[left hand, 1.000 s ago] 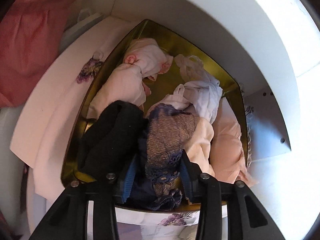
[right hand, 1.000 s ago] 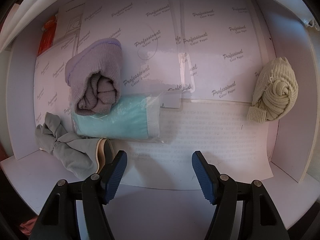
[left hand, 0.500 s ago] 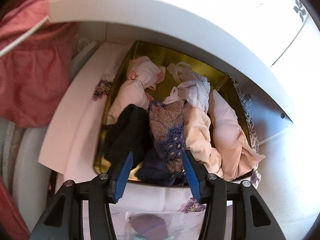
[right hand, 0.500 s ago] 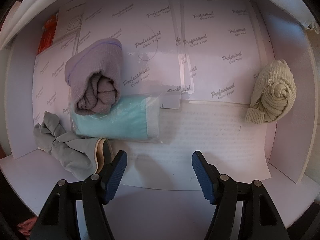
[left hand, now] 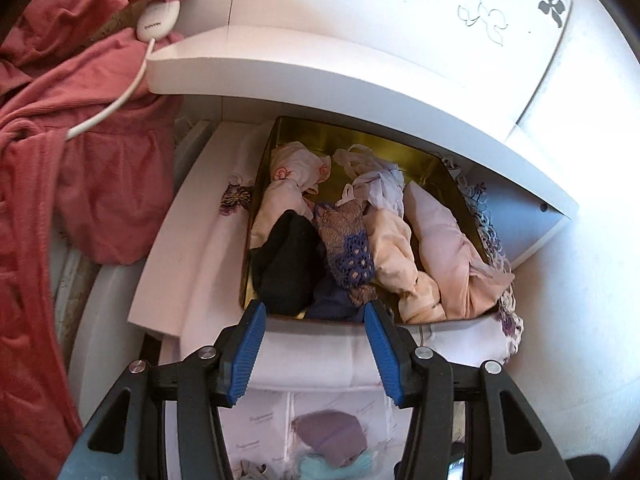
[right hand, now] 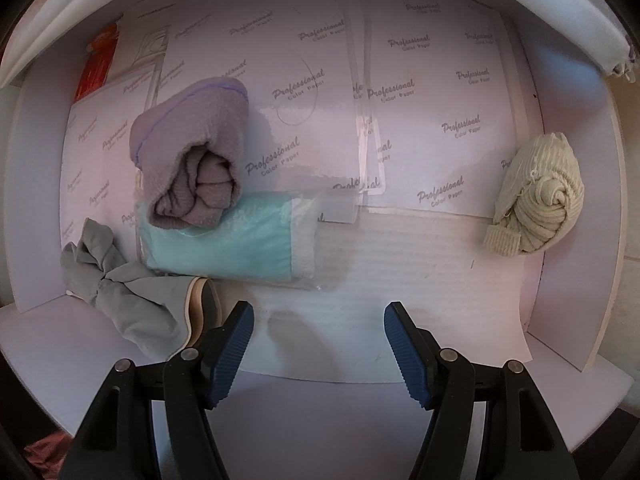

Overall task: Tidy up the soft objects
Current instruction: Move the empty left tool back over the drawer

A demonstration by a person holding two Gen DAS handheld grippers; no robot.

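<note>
A white drawer lined with printed paper sheets holds a rolled lilac cloth resting on a bagged teal cloth, a knotted grey cloth beside them, and a cream knit roll, seemingly against the right wall.

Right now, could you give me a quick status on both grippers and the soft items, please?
Left gripper open, empty, above gold tin of rolled garments. Right gripper open, empty, over drawer; lilac roll and cream roll untouched. Nothing in the way.

Each tool has black angular arms, silver screws and ribbed blue fingertip pads.
</note>
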